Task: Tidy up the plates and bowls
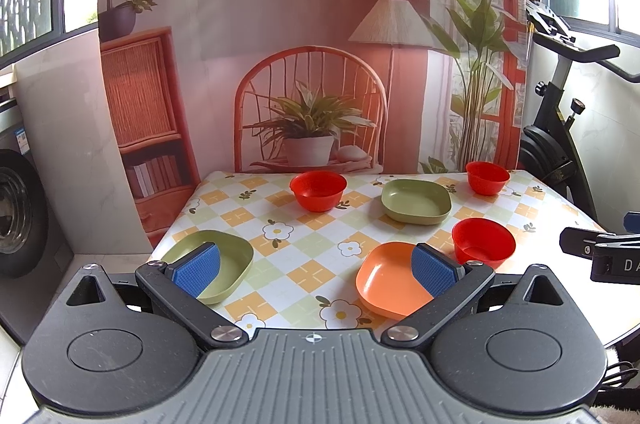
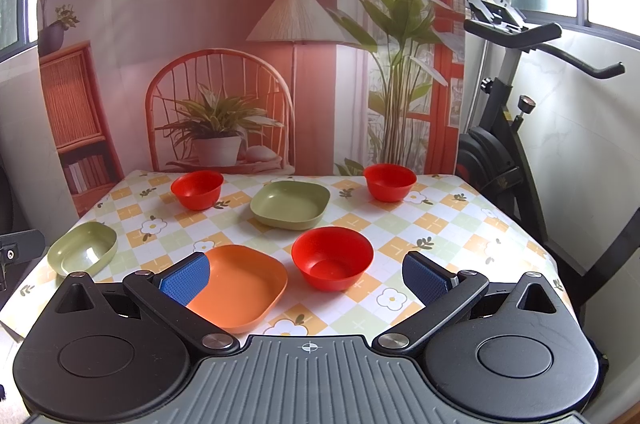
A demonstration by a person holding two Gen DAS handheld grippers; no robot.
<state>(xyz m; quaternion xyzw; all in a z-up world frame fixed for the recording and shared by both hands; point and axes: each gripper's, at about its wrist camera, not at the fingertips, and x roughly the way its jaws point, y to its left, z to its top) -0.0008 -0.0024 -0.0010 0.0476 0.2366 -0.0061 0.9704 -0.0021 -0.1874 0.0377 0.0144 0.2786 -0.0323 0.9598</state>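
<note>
A: How did the left gripper [image 1: 316, 270] stand?
B: Jaws spread wide, holding nothing, at the bottom of the frame. The right gripper [image 2: 306, 274] was the same in its own view.

A: And the dishes?
B: All lay apart on the checked tablecloth [image 2: 452, 228]. The orange plate [image 2: 240, 288] sat lower centre, a green plate [image 2: 82, 252] at left, another green plate [image 2: 290, 204] mid-frame. One red bowl [image 2: 332, 258] was beside the orange plate; two more red bowls [image 2: 198, 189] [image 2: 390, 182] stood farther up.
</note>
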